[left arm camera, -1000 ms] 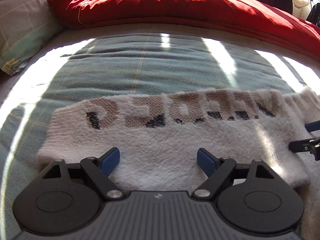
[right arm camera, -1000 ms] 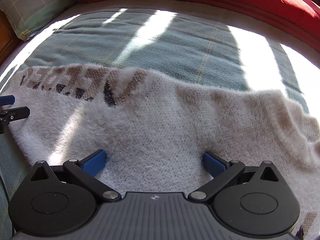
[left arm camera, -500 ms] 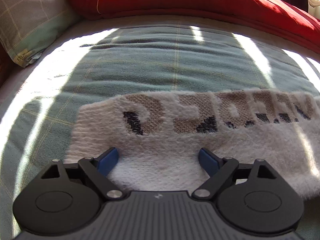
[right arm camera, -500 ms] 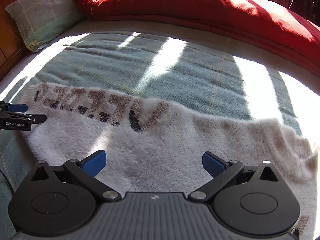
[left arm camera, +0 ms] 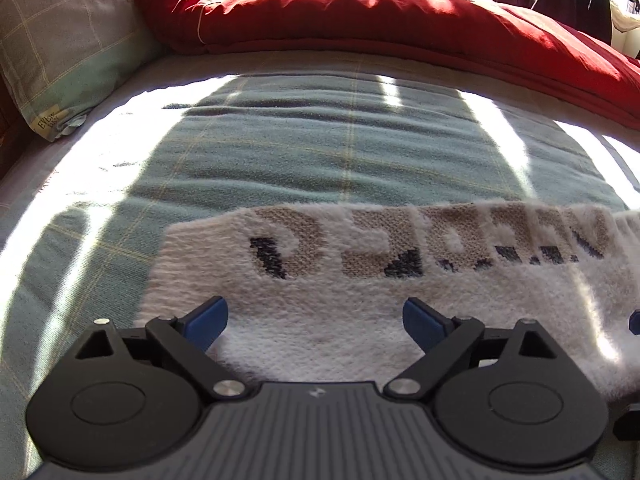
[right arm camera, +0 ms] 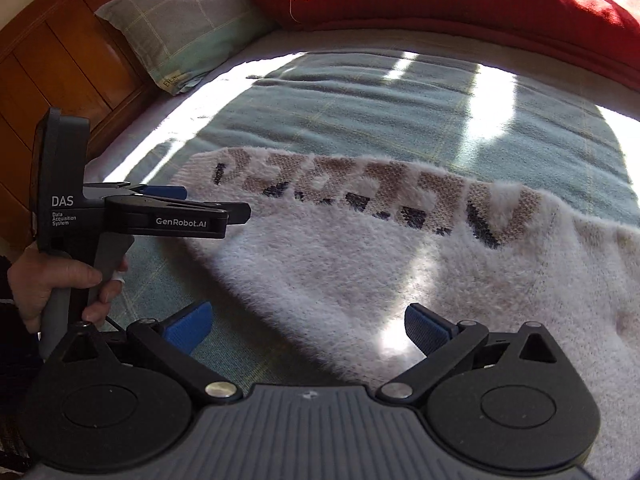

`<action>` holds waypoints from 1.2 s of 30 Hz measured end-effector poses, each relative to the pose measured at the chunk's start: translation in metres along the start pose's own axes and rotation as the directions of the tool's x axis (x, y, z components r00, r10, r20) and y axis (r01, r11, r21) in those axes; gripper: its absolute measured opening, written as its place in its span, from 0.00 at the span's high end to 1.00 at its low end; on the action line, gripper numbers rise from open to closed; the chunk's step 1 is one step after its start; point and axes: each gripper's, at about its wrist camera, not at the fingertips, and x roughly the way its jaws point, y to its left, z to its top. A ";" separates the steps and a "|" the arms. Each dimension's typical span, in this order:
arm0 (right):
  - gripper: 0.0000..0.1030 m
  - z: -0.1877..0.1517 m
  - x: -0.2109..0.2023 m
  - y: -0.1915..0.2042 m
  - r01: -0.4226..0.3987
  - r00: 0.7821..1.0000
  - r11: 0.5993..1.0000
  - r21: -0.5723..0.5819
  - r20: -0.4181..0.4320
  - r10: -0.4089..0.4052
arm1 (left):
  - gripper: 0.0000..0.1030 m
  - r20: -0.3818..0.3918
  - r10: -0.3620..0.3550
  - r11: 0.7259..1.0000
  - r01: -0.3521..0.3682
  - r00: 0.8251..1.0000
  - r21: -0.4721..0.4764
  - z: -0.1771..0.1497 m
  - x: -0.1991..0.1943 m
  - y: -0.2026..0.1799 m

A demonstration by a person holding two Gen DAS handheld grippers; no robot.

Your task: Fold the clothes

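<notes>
Left wrist: sweater [left arm camera: 360, 320] under spread left claw [left arm camera: 316, 322].

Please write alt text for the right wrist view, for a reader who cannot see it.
A fluffy white sweater with brown lettering lies flat on a green checked blanket. The open right gripper hovers over its near edge; the left gripper, held by a hand, reaches in from the left.
</notes>
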 end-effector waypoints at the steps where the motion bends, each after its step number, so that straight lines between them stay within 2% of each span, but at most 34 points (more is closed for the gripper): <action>1: 0.00 -0.004 -0.003 -0.003 0.008 1.000 1.000 0.019 -0.008 -0.008 | 0.09 0.017 -0.010 1.000 0.010 1.000 0.012 0.000 -0.007 -0.006; 7: 0.00 -0.031 -0.016 -0.019 0.054 0.997 0.992 0.118 -0.055 -0.048 | 0.09 0.040 -0.035 0.998 0.033 0.999 0.058 -0.008 -0.025 -0.033; 9: 0.00 -0.039 -0.001 -0.009 0.036 0.997 0.996 0.079 -0.065 -0.031 | 0.09 0.032 -0.026 0.998 0.024 0.999 0.051 -0.010 -0.026 -0.036; 12: 0.00 -0.034 0.014 -0.002 -0.030 0.995 0.996 0.079 -0.091 0.037 | 0.09 0.025 -0.023 0.999 0.022 0.999 0.032 -0.011 -0.035 -0.035; 15: 0.00 -0.027 0.006 -0.013 -0.111 0.985 0.980 0.162 -0.111 0.130 | 0.09 0.030 -0.069 0.997 0.068 0.997 0.043 -0.007 -0.038 -0.053; 16: 0.00 -0.027 -0.003 -0.016 -0.110 0.987 0.980 0.163 -0.099 0.127 | 0.09 0.032 -0.086 0.995 0.084 0.996 0.048 -0.006 -0.039 -0.059; 19: 0.00 -0.029 -0.045 -0.037 -0.041 0.998 0.988 0.148 -0.034 0.047 | 0.09 0.038 -0.137 0.989 0.134 0.990 0.063 -0.002 -0.041 -0.079; 22: 0.00 -0.032 -0.075 -0.067 0.077 0.997 0.990 0.116 -0.018 -0.076 | 0.09 0.043 -0.188 0.980 0.184 0.981 0.077 0.001 -0.043 -0.098; 24: 0.00 -0.038 -0.088 -0.090 0.186 0.983 0.979 0.080 -0.028 -0.184 | 0.09 0.045 -0.221 0.972 0.217 0.974 0.087 0.004 -0.044 -0.111; 27: 0.00 -0.049 -0.099 -0.123 0.316 0.948 0.948 0.040 -0.042 -0.314 | 0.09 0.025 -0.250 0.958 0.243 0.968 0.151 -0.006 -0.025 -0.146; 30: 0.00 -0.062 -0.110 -0.147 0.395 0.918 0.919 0.024 -0.049 -0.393 | 0.14 -0.027 -0.198 0.960 0.200 0.980 0.194 -0.021 -0.008 -0.158; 34: 0.00 -0.082 -0.127 -0.168 0.417 0.908 0.908 0.036 -0.053 -0.415 | 0.11 -0.043 -0.188 0.966 0.193 0.981 0.170 -0.043 -0.010 -0.129; 36: 0.00 -0.094 -0.132 -0.177 0.432 0.900 0.901 0.034 -0.076 -0.429 | 0.10 -0.080 -0.154 0.973 0.165 0.985 0.158 -0.042 -0.019 -0.119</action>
